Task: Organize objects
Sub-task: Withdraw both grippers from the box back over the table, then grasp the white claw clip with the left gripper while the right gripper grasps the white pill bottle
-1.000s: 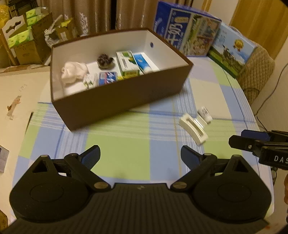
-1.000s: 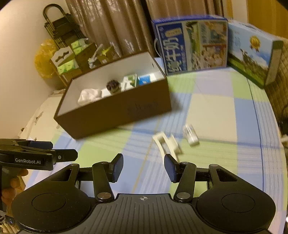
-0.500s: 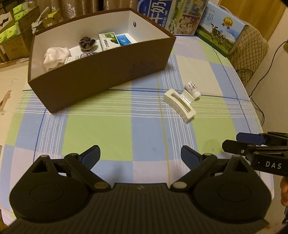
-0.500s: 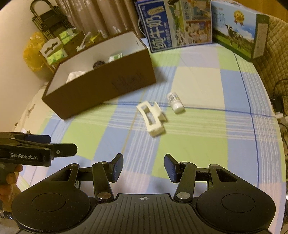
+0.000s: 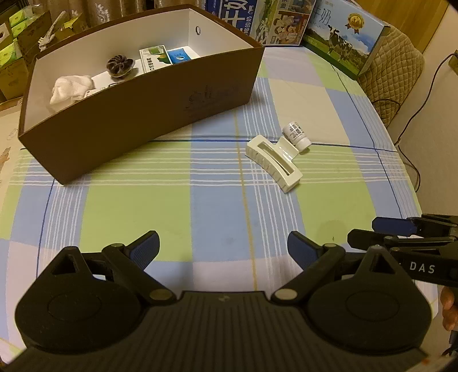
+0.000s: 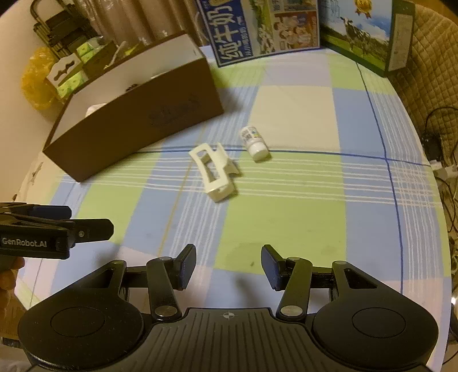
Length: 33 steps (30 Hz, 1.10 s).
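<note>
A cream hair claw clip (image 5: 273,162) (image 6: 215,171) lies on the checked tablecloth, with a small white bottle (image 5: 296,134) (image 6: 254,142) on its side just behind it. The brown box (image 5: 143,114) (image 6: 134,126) with a white inside stands at the back left and holds a white cloth (image 5: 71,87), a dark round object (image 5: 119,65) and small cartons (image 5: 153,57). My left gripper (image 5: 223,247) is open and empty, well short of the clip. My right gripper (image 6: 228,267) is also open and empty, nearer the table's front edge.
Two milk cartons (image 5: 340,34) (image 6: 263,25) stand at the back of the table. A quilted chair (image 5: 398,74) and cables (image 6: 440,137) lie off the right edge. Shelves with green boxes (image 6: 71,63) stand behind the brown box. A person's hand (image 6: 7,274) holds the left gripper.
Both grippers have drawn back toward the table's front, so the box, clip and bottle sit farther up in view. The right gripper's fingers have spread wider.
</note>
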Motion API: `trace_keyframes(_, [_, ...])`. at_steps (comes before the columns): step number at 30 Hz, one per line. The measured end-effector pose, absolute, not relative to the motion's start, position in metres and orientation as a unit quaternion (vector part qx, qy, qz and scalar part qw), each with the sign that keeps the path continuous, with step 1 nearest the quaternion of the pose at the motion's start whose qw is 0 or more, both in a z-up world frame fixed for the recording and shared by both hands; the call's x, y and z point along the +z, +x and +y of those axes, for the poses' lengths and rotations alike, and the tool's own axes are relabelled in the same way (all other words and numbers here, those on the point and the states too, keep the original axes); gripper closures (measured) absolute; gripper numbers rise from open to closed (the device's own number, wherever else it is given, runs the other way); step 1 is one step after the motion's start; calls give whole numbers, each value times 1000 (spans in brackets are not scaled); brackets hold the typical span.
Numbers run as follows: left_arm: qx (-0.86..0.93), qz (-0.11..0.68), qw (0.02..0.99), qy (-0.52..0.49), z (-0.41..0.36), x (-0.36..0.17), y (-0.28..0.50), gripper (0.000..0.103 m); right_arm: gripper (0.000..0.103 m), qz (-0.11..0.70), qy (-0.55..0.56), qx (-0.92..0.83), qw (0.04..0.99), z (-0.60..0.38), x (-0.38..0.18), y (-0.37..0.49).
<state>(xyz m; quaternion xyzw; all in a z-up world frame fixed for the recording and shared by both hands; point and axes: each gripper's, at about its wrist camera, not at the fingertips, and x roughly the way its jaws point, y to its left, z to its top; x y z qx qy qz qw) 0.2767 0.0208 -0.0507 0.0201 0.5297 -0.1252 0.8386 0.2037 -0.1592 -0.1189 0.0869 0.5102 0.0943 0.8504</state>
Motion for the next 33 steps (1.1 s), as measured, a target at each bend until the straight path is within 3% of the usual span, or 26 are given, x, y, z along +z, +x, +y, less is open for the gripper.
trace_keyframes(33, [-136,535,833,27,-77,-111,376,9,55,524,146,-12,839,-248,-146,234])
